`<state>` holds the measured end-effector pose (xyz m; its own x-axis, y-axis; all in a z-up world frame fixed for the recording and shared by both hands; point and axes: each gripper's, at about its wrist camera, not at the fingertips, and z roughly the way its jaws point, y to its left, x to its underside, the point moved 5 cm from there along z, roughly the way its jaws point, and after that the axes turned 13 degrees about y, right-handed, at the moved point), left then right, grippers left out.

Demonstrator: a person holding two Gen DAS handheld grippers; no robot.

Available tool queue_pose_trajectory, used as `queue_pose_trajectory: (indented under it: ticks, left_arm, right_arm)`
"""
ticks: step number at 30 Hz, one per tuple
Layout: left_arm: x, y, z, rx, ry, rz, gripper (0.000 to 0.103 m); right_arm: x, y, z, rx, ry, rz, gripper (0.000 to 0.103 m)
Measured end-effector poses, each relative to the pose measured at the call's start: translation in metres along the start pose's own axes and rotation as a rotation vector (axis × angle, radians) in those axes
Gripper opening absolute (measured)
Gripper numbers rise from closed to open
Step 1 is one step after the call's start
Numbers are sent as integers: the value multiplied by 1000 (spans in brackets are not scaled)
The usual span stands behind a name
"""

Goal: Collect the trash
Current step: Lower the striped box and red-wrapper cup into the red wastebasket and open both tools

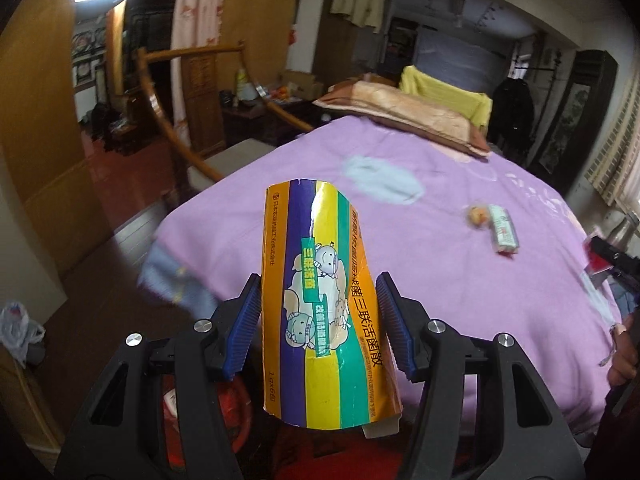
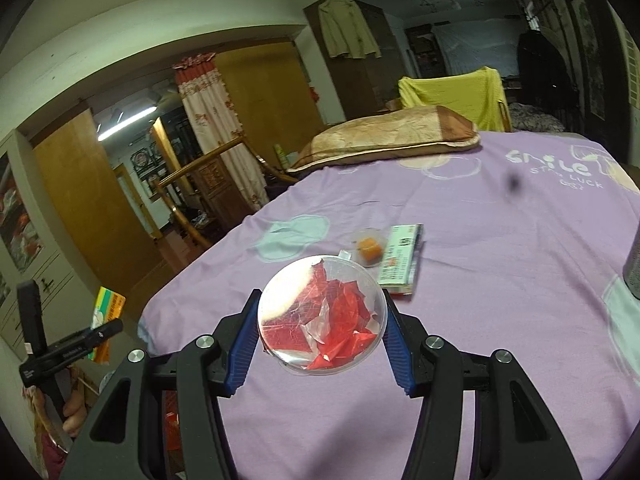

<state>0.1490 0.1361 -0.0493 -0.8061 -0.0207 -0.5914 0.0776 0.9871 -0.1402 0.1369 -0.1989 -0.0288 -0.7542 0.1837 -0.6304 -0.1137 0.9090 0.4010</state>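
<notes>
Two grippers: each loaded, held over the bed's (image 2: 500, 264) near edge.
Left gripper (image 1: 318, 322): pads clamped on a striped medicine box (image 1: 320, 292), upright.
Right gripper (image 2: 322, 320): pads clamped on a clear round container (image 2: 322, 314) of red scraps.
Mid-bed: orange-filled cup (image 2: 370, 249) touching a flat packet (image 2: 402, 258).
Far end: pillow (image 2: 384, 138).
</notes>
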Motion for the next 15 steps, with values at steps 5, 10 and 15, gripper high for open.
queue_pose_trajectory:
  ticks: [5,10,15]
  left_arm:
    - [35,62,18,-42,64,-87,61]
    - [62,110,39,-121,116,-163,81]
    - [75,147,39,-157,100,-227,93]
  right_arm:
    - [5,45,17,-35,39,-62,56]
    - [11,93,41,-64,98,-130,56]
    - [23,144,64,-89,158,-202,56]
